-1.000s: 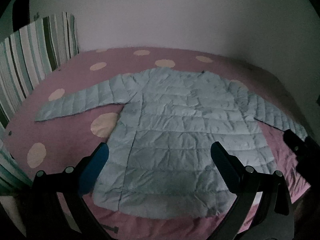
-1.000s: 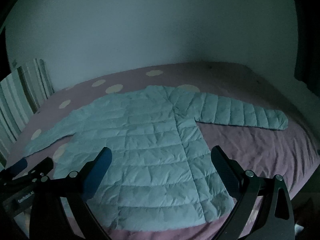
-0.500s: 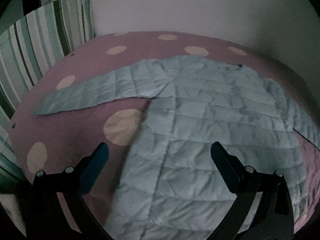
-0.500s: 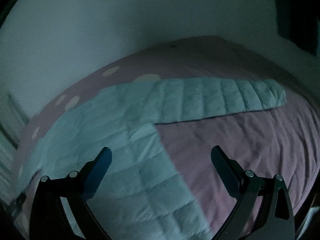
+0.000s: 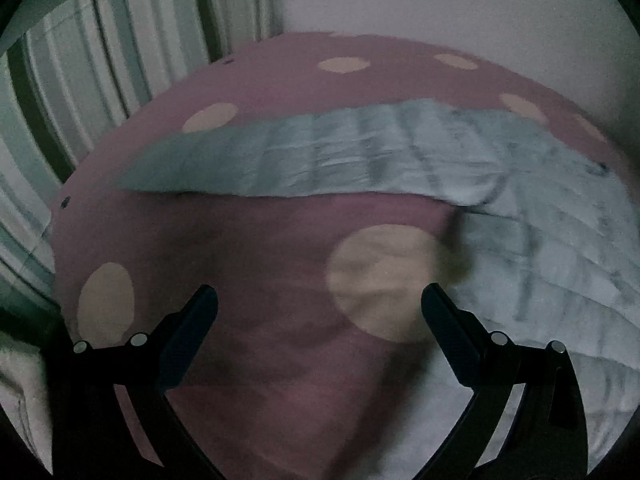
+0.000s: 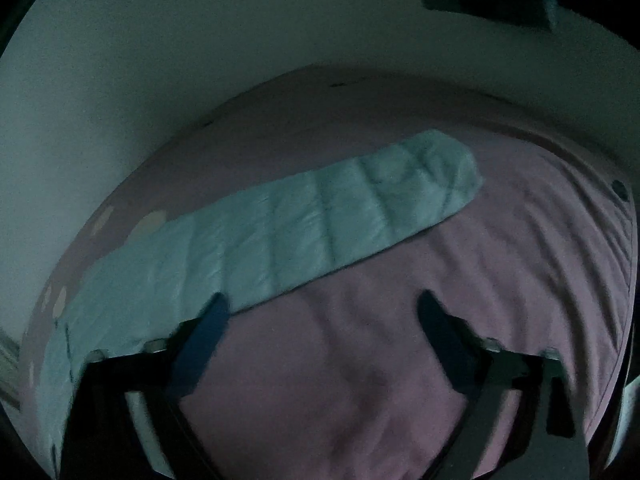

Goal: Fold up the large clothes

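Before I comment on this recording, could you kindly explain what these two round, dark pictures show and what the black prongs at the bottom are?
Each picture comes from a fisheye camera mounted on a hand-held gripper; a person carries one in each hand. The black prongs are the gripper's two fingers. In the left wrist view the left gripper is open and empty above a pink bedspread with pale dots, facing one sleeve of a light blue quilted jacket. A striped cushion stands behind. In the right wrist view the right gripper is also open, holding nothing, and faces the other sleeve, which lies flat.
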`<state>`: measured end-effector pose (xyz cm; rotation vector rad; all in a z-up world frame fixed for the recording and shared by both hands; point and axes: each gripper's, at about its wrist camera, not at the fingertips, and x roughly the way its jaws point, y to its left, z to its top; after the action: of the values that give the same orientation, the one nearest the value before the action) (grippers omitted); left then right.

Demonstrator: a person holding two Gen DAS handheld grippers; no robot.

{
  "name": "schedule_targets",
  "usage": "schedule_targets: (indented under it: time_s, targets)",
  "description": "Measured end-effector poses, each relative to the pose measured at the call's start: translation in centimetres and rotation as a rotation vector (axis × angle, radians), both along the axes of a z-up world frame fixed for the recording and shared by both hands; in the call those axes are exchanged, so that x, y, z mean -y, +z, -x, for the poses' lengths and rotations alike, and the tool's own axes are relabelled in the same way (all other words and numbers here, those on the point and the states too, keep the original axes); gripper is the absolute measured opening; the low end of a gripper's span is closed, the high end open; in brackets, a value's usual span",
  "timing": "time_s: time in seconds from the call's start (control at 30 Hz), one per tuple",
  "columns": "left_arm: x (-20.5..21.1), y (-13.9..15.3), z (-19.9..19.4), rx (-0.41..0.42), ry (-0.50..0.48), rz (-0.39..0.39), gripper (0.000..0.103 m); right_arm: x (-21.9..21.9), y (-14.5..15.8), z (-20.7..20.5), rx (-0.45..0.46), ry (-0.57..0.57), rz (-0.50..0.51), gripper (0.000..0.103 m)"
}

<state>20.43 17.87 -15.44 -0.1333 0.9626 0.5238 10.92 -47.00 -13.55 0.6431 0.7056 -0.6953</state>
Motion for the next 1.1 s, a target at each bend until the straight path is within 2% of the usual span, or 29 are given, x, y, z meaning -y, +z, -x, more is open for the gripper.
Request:
schedule_targets:
  time_s: [0.03,0.1,0.23,0.47,0.67,0.87,1.0,1.1]
  targets:
    - [-0.9,-0.5,-0.1,-0.009,0.024,0.005,0.101,1.6,-0.7,0.2,0.009,-0.027,-0.051,0.061]
    - [-2.5,-1.3,-0.3,-0.025,0.068,0.009,0.101,3.5,-1.4,0.8,0.055,-0.067,-0.12,0.061]
    - [-5.1,-2.2,-0.2,-0.036,0.148,-0.018,0.101,6.8,-2.0,1.9,0.091,-0.152,-0.141,0.063]
    - [-7.2,-3.7,0.1,-0.045,0.216,0.015,0.101,12.4,-4.0,2.8,0.117,-0.28,-0.21,0.066]
    - [-7.9,-4.6,0.2,-0.035,0.234,0.034,0.101,13.4,-4.1,1.9,0.136,-0.289,-0.197,0.067]
    - [-8.1,-5.0,0.3,-0.023,0.235,0.031,0.101,13.9,-3.9,2.5,0.184,-0.319,-0.228,0.068]
    - [-8.3,-5.0,0.4,-0.015,0.235,0.029,0.101,14.0,-4.2,2.8,0.198,-0.285,-0.299,0.068]
    - [-8.1,-5.1,0.4,-0.013,0.238,0.023,0.101,13.9,-4.3,2.0,0.18,-0.258,-0.284,0.068]
